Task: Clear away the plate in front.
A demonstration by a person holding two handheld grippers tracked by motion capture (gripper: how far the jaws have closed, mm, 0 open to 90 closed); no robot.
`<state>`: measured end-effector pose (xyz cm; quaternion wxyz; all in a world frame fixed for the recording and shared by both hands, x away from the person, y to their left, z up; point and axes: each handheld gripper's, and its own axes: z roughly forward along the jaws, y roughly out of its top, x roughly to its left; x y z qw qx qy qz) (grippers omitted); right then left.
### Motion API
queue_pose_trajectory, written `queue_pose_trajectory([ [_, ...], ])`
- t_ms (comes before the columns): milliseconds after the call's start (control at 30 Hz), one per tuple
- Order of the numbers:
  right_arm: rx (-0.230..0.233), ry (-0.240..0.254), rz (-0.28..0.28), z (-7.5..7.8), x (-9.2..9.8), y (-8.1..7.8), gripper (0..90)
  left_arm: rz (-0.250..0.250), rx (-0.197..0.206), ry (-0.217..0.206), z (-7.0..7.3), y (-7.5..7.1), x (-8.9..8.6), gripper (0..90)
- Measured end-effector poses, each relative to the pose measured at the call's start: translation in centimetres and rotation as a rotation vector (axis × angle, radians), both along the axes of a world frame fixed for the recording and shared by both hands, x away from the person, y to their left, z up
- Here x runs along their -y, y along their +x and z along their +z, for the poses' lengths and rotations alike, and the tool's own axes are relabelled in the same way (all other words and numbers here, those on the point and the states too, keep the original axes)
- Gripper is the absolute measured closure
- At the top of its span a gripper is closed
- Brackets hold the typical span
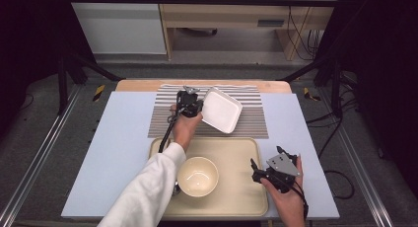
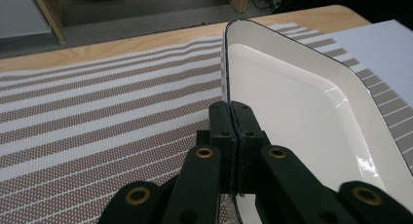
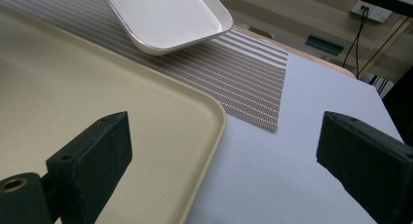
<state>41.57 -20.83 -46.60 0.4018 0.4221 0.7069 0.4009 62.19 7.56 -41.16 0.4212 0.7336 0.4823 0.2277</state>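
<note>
The table carries everything, and the tray at its near edge serves as the landmark. Beyond the tray lies the striped mat, spread flat, seemingly as a landing place for dishes taken off the tray.

The plate, square and white, hangs above the mat, just past the tray's far edge. It is tilted steeply, one rim up, because it is gripped by a single edge and the rest of it droops from that hold. In the right gripper view the plate clears the mat with its underside showing, so it touches nothing below.

The bowl sits upright on the tray's near left part, untouched and probably waiting its turn.

The left gripper is beyond the tray, over the mat, jaws pinched tight on the plate's rim. In the left gripper view the thin rim runs straight up between the closed pads, which explains the narrow gap: the plate's edge is all there is to bite.

The right gripper rests at the tray's right edge, jaws spread wide and holding nothing. In its own view the pads straddle the tray's corner, likely parked out of the way or ready to steady the tray.
</note>
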Motion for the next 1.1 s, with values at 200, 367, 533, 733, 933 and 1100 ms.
queue_pose_trajectory([
  [200, 0.059, 0.114, -0.033, 2.0, -1.2, 0.1, 13.6, -0.021, 0.062, -0.060, 3.1, -2.2, -0.8, 88.9],
  [367, 0.104, 0.174, -0.016, 4.2, -3.3, 1.4, 21.5, -0.044, 0.095, -0.091, 4.9, -4.2, -1.2, 88.9],
  [533, 0.119, 0.222, 0.010, 5.7, -5.0, 3.3, 28.0, -0.065, 0.111, -0.124, 5.3, -5.6, -1.5, 88.9],
  [733, 0.096, 0.301, 0.004, 5.8, -5.7, 4.8, 32.3, -0.077, 0.115, -0.161, 5.1, -6.6, -1.7, 88.9],
  [933, 0.061, 0.333, -0.018, 5.2, -5.8, 5.6, 37.3, -0.086, 0.116, -0.175, 5.1, -7.3, -1.9, 88.9],
  [1100, 0.045, 0.349, -0.017, 5.0, -5.9, 5.9, 42.2, -0.080, 0.120, -0.189, 5.1, -7.6, -1.9, 88.9],
])
